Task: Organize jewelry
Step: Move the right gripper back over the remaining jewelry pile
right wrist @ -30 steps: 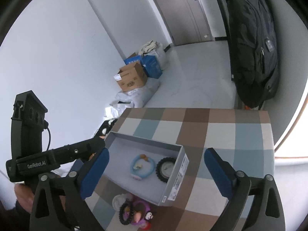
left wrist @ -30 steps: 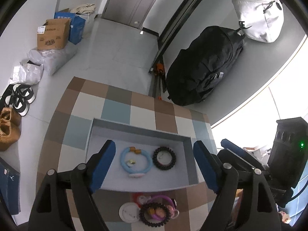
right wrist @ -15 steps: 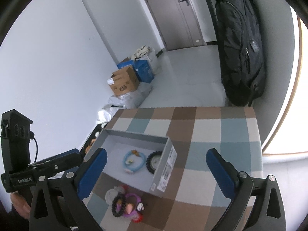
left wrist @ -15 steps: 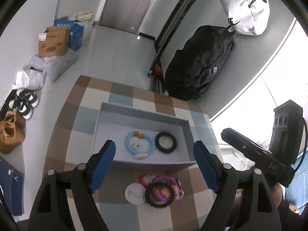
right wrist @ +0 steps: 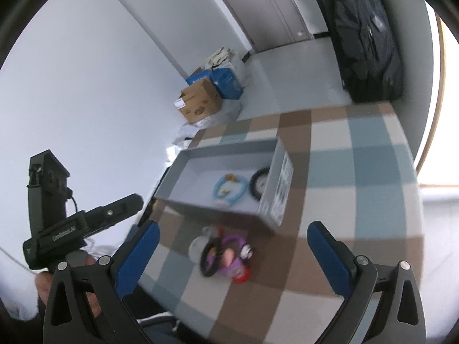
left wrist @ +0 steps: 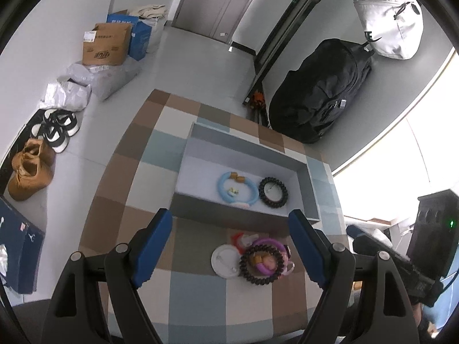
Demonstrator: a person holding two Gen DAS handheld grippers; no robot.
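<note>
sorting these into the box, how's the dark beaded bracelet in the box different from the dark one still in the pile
The boxed dark bracelet lies flat and alone on the grey box floor, beside the blue ring. The pile's dark bracelet sits outside on the checked cloth, overlapping a purple ring and a white disc. Both are dark beaded loops of similar size.

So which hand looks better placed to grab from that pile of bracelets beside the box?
Probably the left hand-held gripper: open, with the bracelet pile centred between its fingers. The right hand-held gripper's view is blurred.
</note>
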